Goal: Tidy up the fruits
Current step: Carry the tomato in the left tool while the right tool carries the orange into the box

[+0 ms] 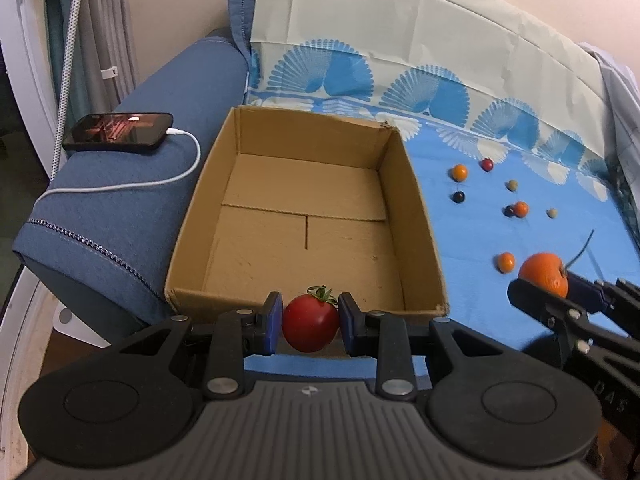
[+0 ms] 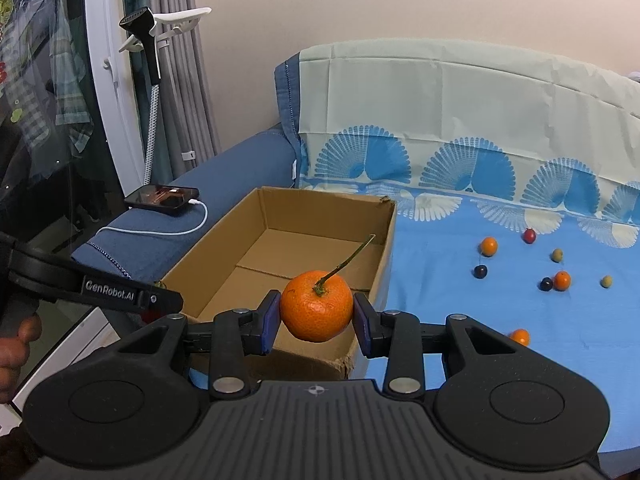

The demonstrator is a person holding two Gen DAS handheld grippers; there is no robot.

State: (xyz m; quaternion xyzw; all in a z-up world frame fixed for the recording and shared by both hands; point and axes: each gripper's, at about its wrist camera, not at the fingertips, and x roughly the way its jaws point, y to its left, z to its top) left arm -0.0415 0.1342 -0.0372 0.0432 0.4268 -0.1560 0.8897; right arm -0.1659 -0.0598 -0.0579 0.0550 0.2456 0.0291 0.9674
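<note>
Grippers both loaded: my left gripper [image 1: 310,322] clamps a round red tomato [image 1: 310,324], my right gripper [image 2: 316,314] a stemmed orange mandarin [image 2: 316,306]. Both hang at the near rim of the empty brown cardboard box [image 1: 416,216]; small fruits dot the blue cloth [image 1: 472,232] beyond its right wall.

Blue sofa [image 2: 240,168] with patterned sheet [image 2: 480,128] against beige wall [image 2: 360,8], grey curtain [image 2: 176,80] beside.

A phone [image 1: 118,131] on charge lies on the blue armrest [image 1: 132,204].

The cardboard box [image 1: 304,216] stands open-topped and bare inside at frame centre; its near wall rises ahead. Right of it, small fruits [image 1: 520,209] dot the blue sheet [image 1: 460,240].
</note>
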